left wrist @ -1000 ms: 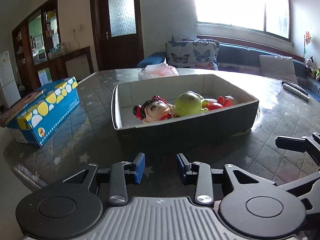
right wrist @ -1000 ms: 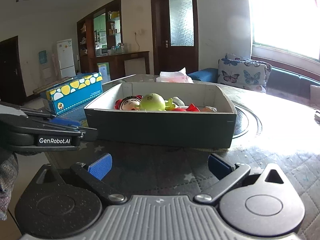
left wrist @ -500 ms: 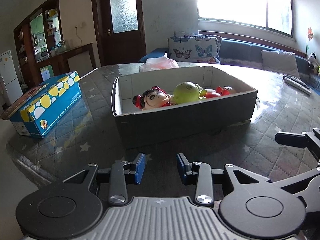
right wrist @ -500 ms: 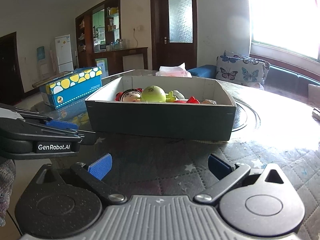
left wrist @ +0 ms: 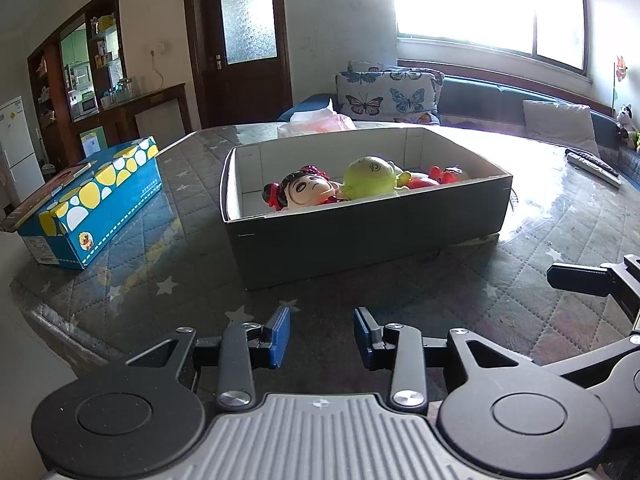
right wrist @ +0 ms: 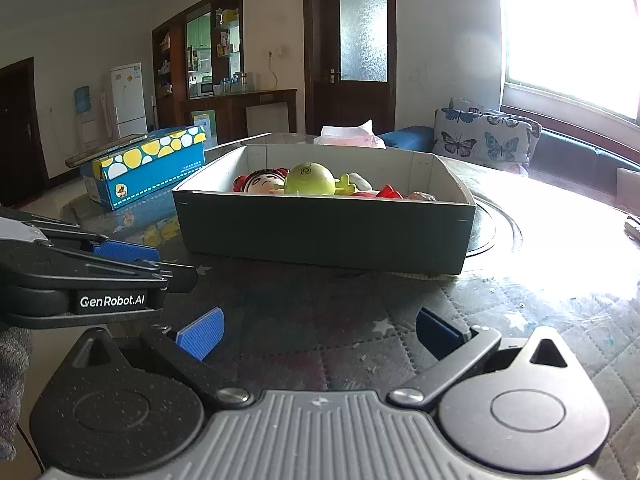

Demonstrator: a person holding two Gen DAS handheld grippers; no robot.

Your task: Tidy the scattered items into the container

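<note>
A dark cardboard box (left wrist: 372, 236) with a white inside stands on the quilted table, also in the right wrist view (right wrist: 320, 232). In it lie a doll head with black hair (left wrist: 308, 190), a green round toy (left wrist: 370, 178) and red toys (left wrist: 440, 174); the same doll head (right wrist: 262, 182) and green toy (right wrist: 312, 179) show in the right wrist view. My left gripper (left wrist: 322, 334) is open and empty, well short of the box. My right gripper (right wrist: 318, 334) is open wider and empty, also short of the box. The left gripper's fingers (right wrist: 124, 250) show at the right view's left edge.
A blue box with yellow and white dots (left wrist: 92, 204) stands left of the dark box. A pink bag (left wrist: 316, 124) lies behind it. A remote (left wrist: 592, 162) lies at the far right. The table edge (left wrist: 52, 316) runs close on the left. A sofa (left wrist: 480, 100) stands behind.
Both grippers have drawn back a little from the box and risen slightly. Their jaws have kept the same opening.
</note>
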